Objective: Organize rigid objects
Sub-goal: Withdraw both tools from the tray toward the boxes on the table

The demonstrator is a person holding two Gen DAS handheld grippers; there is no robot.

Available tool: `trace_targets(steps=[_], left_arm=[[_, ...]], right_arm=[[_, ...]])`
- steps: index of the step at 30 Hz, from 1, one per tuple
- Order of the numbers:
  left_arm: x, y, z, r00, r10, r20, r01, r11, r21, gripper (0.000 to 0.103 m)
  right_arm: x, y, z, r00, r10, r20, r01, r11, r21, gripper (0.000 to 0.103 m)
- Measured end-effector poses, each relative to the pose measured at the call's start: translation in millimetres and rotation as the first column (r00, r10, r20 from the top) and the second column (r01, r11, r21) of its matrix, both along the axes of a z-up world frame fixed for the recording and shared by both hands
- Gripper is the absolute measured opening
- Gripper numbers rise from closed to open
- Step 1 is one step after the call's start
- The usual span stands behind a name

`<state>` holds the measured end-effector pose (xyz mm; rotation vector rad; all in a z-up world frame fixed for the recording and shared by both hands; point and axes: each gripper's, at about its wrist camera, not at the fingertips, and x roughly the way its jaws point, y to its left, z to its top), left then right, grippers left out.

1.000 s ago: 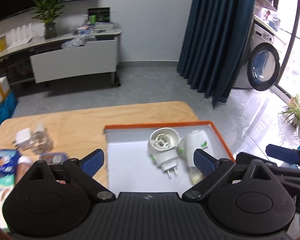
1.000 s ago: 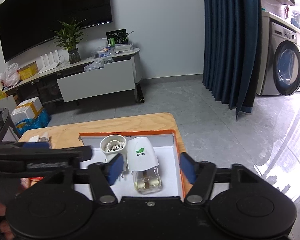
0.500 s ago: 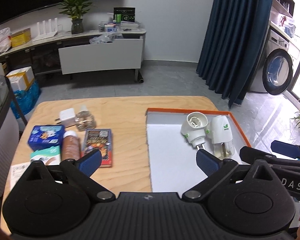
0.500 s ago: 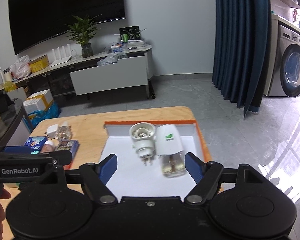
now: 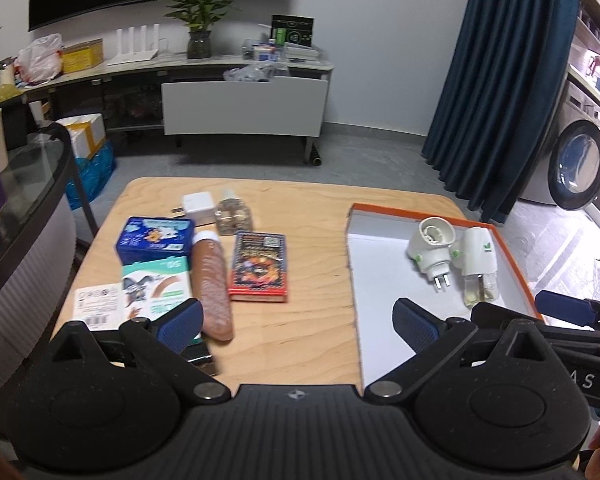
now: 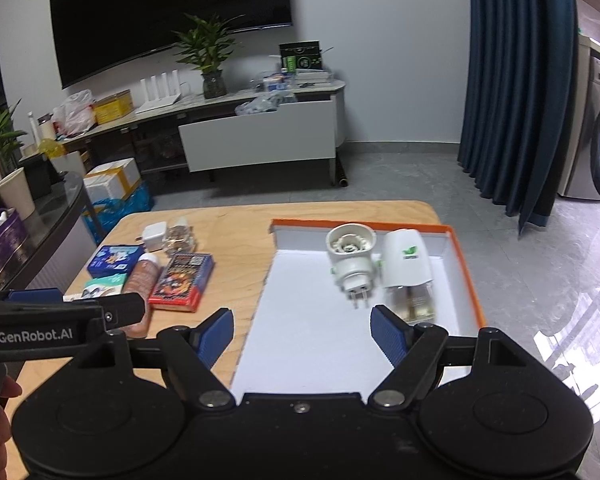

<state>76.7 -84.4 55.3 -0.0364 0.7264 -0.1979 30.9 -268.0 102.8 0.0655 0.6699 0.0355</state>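
An orange-rimmed white box (image 5: 518,268) (image 6: 466,264) lies on the right of the wooden table and holds a white plug-in vaporizer (image 5: 432,250) (image 6: 350,258) and a white vaporizer with a liquid bottle (image 5: 478,266) (image 6: 408,270). On the left lie a red card box (image 5: 258,266) (image 6: 182,278), a brown tube (image 5: 212,284), a blue tin (image 5: 154,240), a teal packet (image 5: 158,286), a white charger (image 5: 198,208) and a small glass bottle (image 5: 232,216). My left gripper (image 5: 296,326) is open and empty above the table's near edge. My right gripper (image 6: 302,334) is open and empty over the box's near end.
A glass side table (image 6: 40,216) stands left of the wooden table (image 5: 300,208). Behind are a TV cabinet (image 5: 240,108), a dark blue curtain (image 5: 500,80) and a washing machine (image 5: 580,160). The right gripper shows at the right edge of the left wrist view (image 5: 568,312).
Both grippers have pulled back and up from the box. The left one has swung left, so the items on the left of the table came into its view. Both stay open and empty.
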Motion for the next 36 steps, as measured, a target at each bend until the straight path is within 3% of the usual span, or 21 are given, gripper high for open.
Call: trace_targets(steps=[26,31,36], left_arm=[[-15.6,79.9,-6.7,0.992,0.124,-0.013,-0.124,0.991,-0.053,0.103],[-17.9,107.3,-13.0,0.982,0.186,-0.029,-0.188,0.981,-0.054,0.103],[-17.3,144.1,-24.2,0.955,0.288,-0.071,-0.292,0.955,-0.054,0.103]], right_arm=[[3.8,89.6,-18.6,0.984,0.167,-0.058,-0.170,0.984,-0.048,0.089],[6.2,108.4,-28.6,0.974,0.211,-0.077,-0.215,0.976,-0.042,0.089],[8.4,124.0,-43.1,0.959,0.260,-0.110,-0.264,0.964,-0.023,0.089]])
